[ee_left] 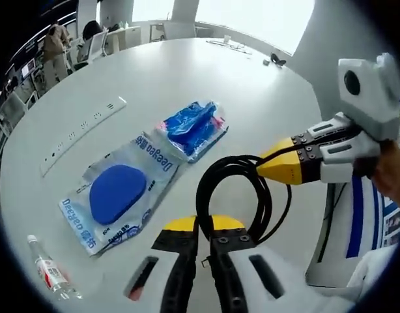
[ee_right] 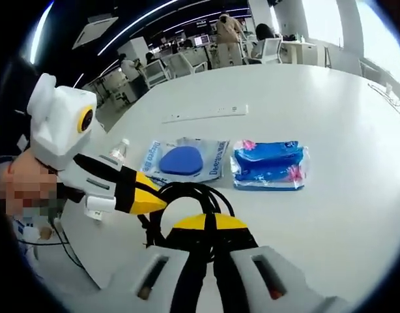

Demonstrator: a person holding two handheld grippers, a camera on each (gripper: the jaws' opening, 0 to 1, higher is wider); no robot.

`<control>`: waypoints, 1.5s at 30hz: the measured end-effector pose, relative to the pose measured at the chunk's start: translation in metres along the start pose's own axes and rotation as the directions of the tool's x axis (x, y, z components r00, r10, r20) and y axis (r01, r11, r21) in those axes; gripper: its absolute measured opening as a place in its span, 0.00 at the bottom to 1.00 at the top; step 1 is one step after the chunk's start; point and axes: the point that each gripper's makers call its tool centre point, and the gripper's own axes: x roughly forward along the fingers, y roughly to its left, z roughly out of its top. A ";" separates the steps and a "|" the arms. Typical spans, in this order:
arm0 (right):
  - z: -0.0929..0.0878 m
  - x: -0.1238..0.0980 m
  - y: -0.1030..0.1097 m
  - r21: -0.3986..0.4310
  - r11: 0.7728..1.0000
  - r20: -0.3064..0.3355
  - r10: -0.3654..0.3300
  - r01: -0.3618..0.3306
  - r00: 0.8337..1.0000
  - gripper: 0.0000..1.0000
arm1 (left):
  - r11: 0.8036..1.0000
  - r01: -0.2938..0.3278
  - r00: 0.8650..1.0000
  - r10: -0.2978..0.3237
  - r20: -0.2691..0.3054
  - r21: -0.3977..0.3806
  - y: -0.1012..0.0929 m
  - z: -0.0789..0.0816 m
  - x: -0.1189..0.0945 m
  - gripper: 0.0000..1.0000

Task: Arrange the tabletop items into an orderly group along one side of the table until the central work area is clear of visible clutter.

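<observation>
Both tools pinch the black cable loop (ee_right: 187,199) — right tool (ee_right: 206,225) from below, left tool (ee_right: 151,199) from the side; two blue packets (ee_right: 268,164) lie beyond on the white bench (ee_right: 356,215).

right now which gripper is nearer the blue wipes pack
Right. The right gripper sits just past the blue wipes pack, shut on the black cable; the left gripper is further back.

Left gripper (ee_left: 204,229): jaws pressed together (yellow tips meeting).
Right gripper (ee_right: 204,225): jaws likewise closed, held just beside the left gripper.
</observation>
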 end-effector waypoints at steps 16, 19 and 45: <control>-0.014 0.028 -0.025 0.021 1.000 -0.056 -0.015 0.016 0.998 0.00 | 0.998 0.017 0.998 -0.021 -0.065 -0.058 0.008 -0.005 0.037 0.02; -0.016 0.033 -0.027 0.020 1.000 -0.063 -0.016 0.017 0.998 0.00 | 0.998 0.018 0.997 -0.023 -0.074 -0.064 0.010 -0.006 0.040 0.02; -0.012 0.057 -0.047 0.036 0.999 -0.078 -0.030 0.033 0.997 0.00 | 0.995 0.027 0.996 -0.035 -0.084 -0.100 0.027 0.005 0.061 0.03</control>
